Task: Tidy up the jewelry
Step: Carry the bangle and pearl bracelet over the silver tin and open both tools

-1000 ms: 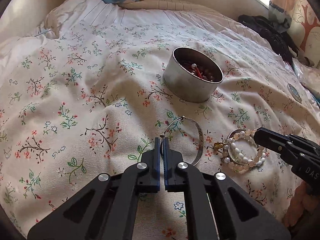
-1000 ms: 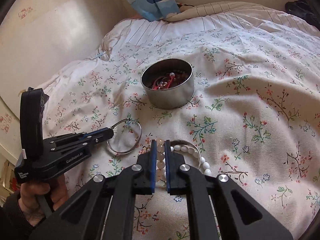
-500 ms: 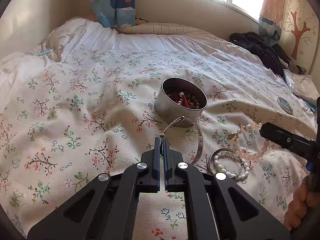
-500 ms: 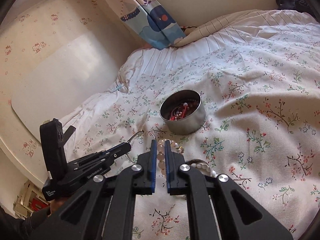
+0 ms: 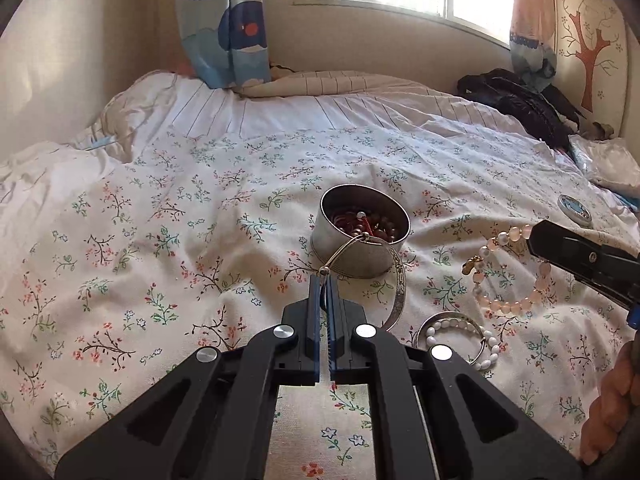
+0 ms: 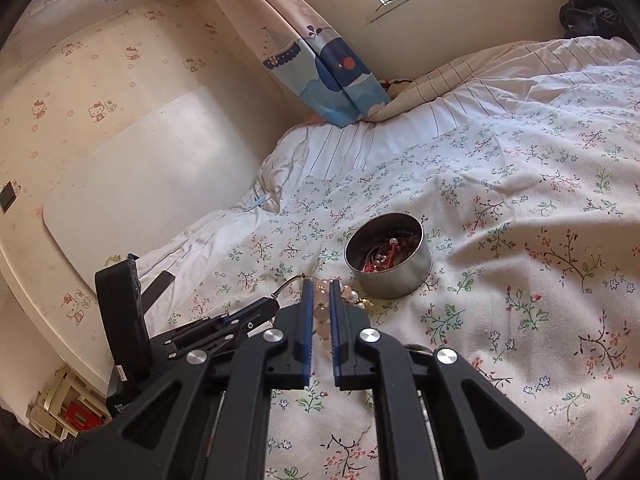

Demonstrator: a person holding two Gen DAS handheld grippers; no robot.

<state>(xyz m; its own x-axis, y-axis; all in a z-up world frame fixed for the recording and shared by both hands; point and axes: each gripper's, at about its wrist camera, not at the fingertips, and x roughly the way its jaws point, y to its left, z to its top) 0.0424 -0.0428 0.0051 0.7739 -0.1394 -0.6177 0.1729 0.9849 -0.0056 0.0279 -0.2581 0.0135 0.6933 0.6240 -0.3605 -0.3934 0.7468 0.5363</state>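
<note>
1. In the left wrist view, the left gripper [image 5: 324, 280] is seen nearest, with its two jaws pressed almost together on the thin wire end of a silver bangle [image 5: 394, 280]. The bangle is held above the bedspread [image 5: 160, 208] and is tilted, so that its far end is seen in front of the tin.
2. Just to the right of the left gripper, a bracelet of white beads [image 5: 460, 334] is laid flat on the bedspread, together with a metal ring.
3. In the right wrist view, the right gripper [image 6: 321, 300] is closed narrowly on a pink bead bracelet [image 6: 322, 314]. In the left wrist view the same bracelet [image 5: 510, 268] is seen hanging in a loop from the tip of the right gripper [image 5: 538, 236], above the bedspread, with a small gold charm on its left side.
4. A little farther, a round metal tin [image 5: 362, 236] is placed on the flowered bedspread, between the two grippers. Red and dark beads and one white pearl are seen inside it.
5. To the far right, a small round lid [image 5: 575, 209] with a blue top is laid on the bedspread, well apart from the tin.
6. At the back, a striped pillow [image 5: 320, 84], a blue curtain [image 5: 224, 24] and dark clothes [image 5: 516, 100] are seen under the window.
</note>
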